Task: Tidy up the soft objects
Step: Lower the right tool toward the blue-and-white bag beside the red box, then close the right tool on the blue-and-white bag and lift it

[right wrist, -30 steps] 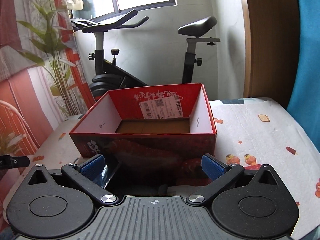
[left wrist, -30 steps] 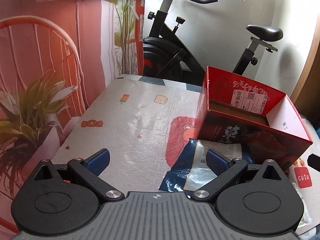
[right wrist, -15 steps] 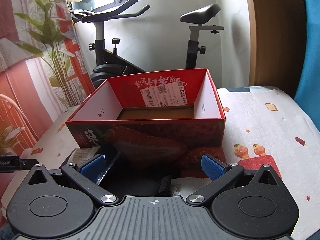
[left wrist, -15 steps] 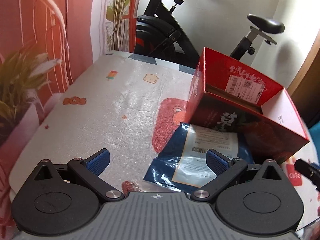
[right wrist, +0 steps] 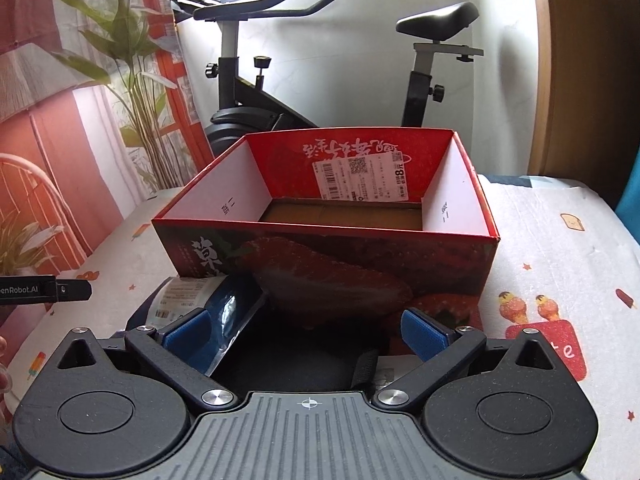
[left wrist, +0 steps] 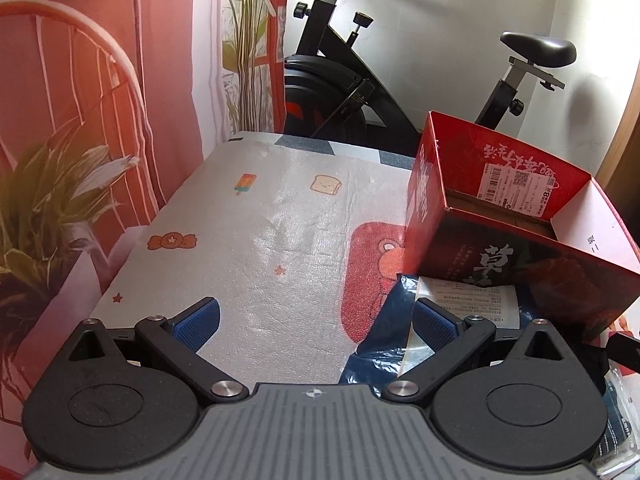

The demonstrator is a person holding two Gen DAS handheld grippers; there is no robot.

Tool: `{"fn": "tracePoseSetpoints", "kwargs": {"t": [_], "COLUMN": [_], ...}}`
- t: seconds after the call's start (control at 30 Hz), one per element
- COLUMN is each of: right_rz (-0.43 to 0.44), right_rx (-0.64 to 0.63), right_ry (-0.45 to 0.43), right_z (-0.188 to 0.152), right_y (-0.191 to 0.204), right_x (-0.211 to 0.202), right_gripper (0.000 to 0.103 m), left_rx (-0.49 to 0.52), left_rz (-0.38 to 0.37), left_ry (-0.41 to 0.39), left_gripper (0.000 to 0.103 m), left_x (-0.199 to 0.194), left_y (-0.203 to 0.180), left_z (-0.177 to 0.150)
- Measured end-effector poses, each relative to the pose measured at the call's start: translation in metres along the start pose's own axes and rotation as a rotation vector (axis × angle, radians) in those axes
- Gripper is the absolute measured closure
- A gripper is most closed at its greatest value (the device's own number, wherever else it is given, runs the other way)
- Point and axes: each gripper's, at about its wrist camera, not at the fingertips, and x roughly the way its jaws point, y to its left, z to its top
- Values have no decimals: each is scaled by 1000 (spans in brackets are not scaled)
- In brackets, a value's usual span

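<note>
- Camera pitch on the left gripper (left wrist: 316, 322) has changed: half a second ago it looked down at most of the blue pouch; now it is raised, and only the pouch's far end shows past its right finger. The right view has risen too and looks further into the box.
- Judgement: both tools seem to be lining up on the goods and the box; no pickup has begun.
- Left gripper: jaws wide, nothing between them, over bare table cover (left wrist: 280, 248).
- Right gripper (right wrist: 306, 338): jaws wide as well, holding nothing; beneath them lie the pouch's edge and a dark item.
- Blue pouch (left wrist: 380, 328): glossy, crinkled plastic with a white printed label, flat on the cover, its far edge touching or tucked against the near wall of the red box (right wrist: 456, 264). In the right view it (right wrist: 224, 312) sits at the box's near left corner.
- Dark item (right wrist: 304, 360): black, matte, with a strap-like band; what it is I cannot tell.
- Red box: open-topped, apparently empty, brown floor visible.
- More clear-wrapped goods (left wrist: 622, 408) show at the left view's right edge.
</note>
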Motion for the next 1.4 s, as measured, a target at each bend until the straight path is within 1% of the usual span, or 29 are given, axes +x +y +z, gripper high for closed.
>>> {"fn": "tracePoseSetpoints", "kwargs": {"t": [0.1, 0.23, 0.27, 0.37, 0.4, 0.47, 0.53, 0.6, 0.7, 0.77, 0.83, 0.9, 0.93, 0.97, 1.0, 1.1, 1.17, 1.2, 1.27, 1.3, 1.37, 1.4], "right_rz": [4, 12, 14, 18, 20, 29, 45, 66, 96, 104, 119, 131, 133, 137, 140, 137, 136, 132, 135, 139, 144, 145], "right_rx": [-17, -41, -47, -63, -66, -72, -83, -100, -118, -129, -135, -142, -147, -151, -160, -163, -154, -155, -164, -166, -174, -181], "right_ry": [11, 24, 27, 35, 36, 36, 43, 51, 74, 97, 113, 122, 127, 130, 134, 152, 161, 165, 175, 178, 177, 175], "right_z": [2, 3, 4, 6, 7, 9, 9, 7, 4, 2, 1, -1, -1, -2, -3, -5, -6, -6, -8, -9, -10, -11], "right_y": [5, 11, 13, 18, 19, 22, 26, 30, 35, 38, 41, 45, 46, 47, 48, 48, 46, 46, 45, 46, 47, 48], "right_x": [5, 10, 11, 14, 15, 17, 20, 24, 32, 38, 41, 44, 45, 47, 49, 55, 59, 60, 62, 63, 63, 64], "right_gripper": [2, 2, 2, 5, 6, 6, 10, 15, 21, 25, 27, 30, 31, 34, 38, 44, 47, 52, 57, 59, 61, 63], "left_rx": [-2, 8, 10, 9, 26, 78, 126, 136, 124, 107, 74, 40, 30, 28, 27, 19, 10, 4, -10, -13, -3, 5], "left_rz": [13, 2, -9, -97, -113, -114, -136, -179, -222, -237, -266, -290, -301, -316, -331, -365, -376, -387, -422, -434, -451, -459], "left_ry": [-23, -31, -35, -65, -80, -92, -64, -23, 21, 41, 58, 93, 110, 120, 124, 139, 158, 163, 173, 179, 187, 188], "left_gripper": [0, 0, 0, 0, 0, 0, 0, 0, 0, 1, 2, 4, 7, 8, 8, 11, 18, 20, 27, 30, 40, 40], "left_x": [0, 4, 5, 7, 8, 12, 21, 32, 44, 50, 54, 61, 64, 67, 70, 78, 82, 82, 82, 82, 80, 79], "left_y": [1, 0, 0, 7, 9, 10, 11, 15, 18, 20, 21, 22, 20, 19, 18, 16, 16, 17, 19, 18, 15, 14], "left_z": [4, 6, 5, 4, 5, 8, 9, 6, -4, -12, -17, -19, -19, -18, -17, -15, -16, -17, -21, -22, -26, -27]}}
